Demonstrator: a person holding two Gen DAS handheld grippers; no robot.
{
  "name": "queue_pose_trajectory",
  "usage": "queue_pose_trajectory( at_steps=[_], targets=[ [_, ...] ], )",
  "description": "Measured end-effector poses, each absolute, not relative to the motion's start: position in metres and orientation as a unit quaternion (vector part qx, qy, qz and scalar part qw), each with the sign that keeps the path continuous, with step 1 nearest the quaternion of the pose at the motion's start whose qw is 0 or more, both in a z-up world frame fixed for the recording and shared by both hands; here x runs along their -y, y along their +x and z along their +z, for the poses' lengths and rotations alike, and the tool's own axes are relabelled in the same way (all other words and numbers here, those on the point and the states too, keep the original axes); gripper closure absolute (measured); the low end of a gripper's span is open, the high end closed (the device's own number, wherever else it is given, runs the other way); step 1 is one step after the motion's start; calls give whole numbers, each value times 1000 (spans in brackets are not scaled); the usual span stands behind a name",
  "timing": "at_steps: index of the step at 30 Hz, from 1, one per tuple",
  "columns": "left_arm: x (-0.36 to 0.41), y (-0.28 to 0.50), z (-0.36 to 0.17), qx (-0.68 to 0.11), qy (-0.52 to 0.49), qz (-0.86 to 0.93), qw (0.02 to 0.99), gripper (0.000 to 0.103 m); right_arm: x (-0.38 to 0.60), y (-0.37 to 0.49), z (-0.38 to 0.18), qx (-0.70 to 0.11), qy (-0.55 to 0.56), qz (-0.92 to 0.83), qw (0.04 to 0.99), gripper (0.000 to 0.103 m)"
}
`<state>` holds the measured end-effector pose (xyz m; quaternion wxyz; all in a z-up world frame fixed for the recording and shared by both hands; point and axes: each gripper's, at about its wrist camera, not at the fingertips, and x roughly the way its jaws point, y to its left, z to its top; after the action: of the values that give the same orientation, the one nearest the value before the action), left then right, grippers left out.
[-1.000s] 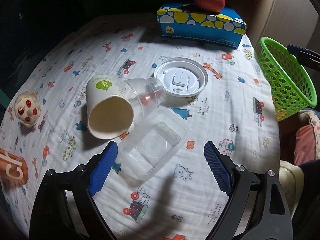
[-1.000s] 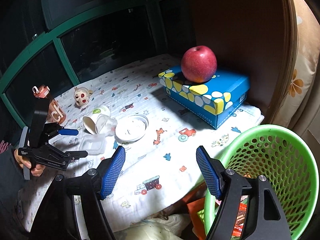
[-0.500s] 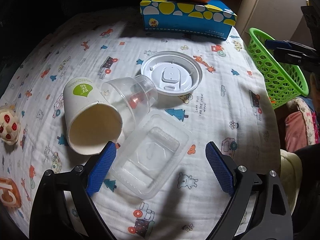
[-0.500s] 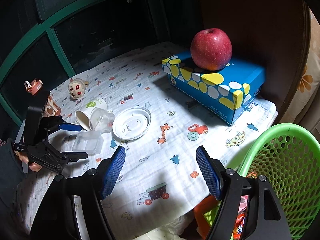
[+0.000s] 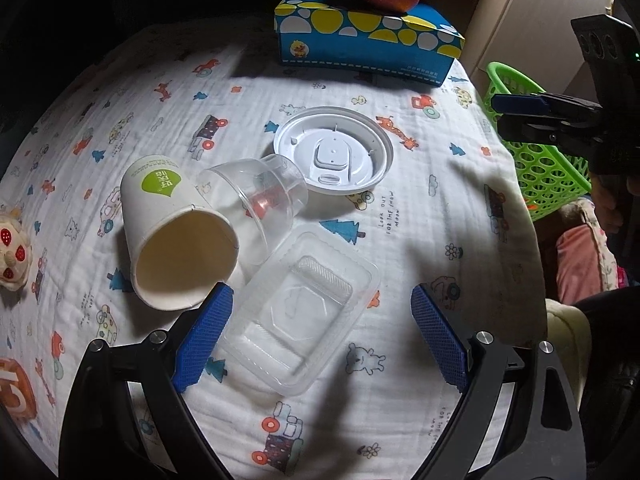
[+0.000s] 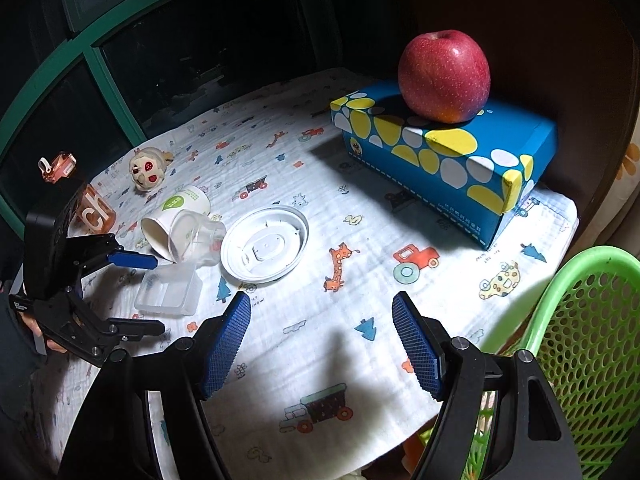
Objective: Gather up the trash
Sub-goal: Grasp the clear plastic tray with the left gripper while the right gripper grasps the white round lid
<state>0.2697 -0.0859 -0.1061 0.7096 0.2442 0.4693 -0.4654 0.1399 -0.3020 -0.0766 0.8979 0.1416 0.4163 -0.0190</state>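
Observation:
A clear plastic tray [image 5: 300, 312] lies on the patterned cloth between the fingers of my open left gripper [image 5: 320, 336]. A paper cup [image 5: 176, 232] lies on its side just left of it, touching a clear plastic cup [image 5: 256, 204]. A white lid [image 5: 334, 156] lies beyond them. In the right wrist view the tray [image 6: 170, 290], paper cup [image 6: 176, 216] and lid [image 6: 266, 244] show at left with the left gripper [image 6: 136, 292] around the tray. My right gripper [image 6: 322, 336] is open and empty above the cloth, beside the green basket [image 6: 580, 344].
A blue tissue box [image 6: 444, 156] with a red apple [image 6: 444, 76] on it stands at the back. A small plush toy [image 6: 146, 168] and an orange bottle [image 6: 88, 204] sit at the left. The green basket [image 5: 536, 152] hangs off the table's right edge.
My left gripper has moved forward and down, so the clear tray now lies between its fingers. My right gripper has moved in over the table, away from the basket.

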Motion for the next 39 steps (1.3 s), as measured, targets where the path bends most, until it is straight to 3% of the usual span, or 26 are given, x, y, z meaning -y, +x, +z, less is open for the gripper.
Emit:
queue_pose_trajectory(
  at_steps=[26,29,31,39],
  targets=[
    [109,267,-135,-484,281,-482,674,14,300,160,-94,-437,153,-5,886,32],
    [111,265,-136,-483,281,-483,674,23,299,165,-97,-442,154,-1,884,32],
    [109,262,-136,-480,283,-476,681,35,298,168,-99,-444,154,2,883,32],
    [94,242,-129,-481,268,-449,704,43,285,191,-108,-455,133,24,880,27]
  ],
)
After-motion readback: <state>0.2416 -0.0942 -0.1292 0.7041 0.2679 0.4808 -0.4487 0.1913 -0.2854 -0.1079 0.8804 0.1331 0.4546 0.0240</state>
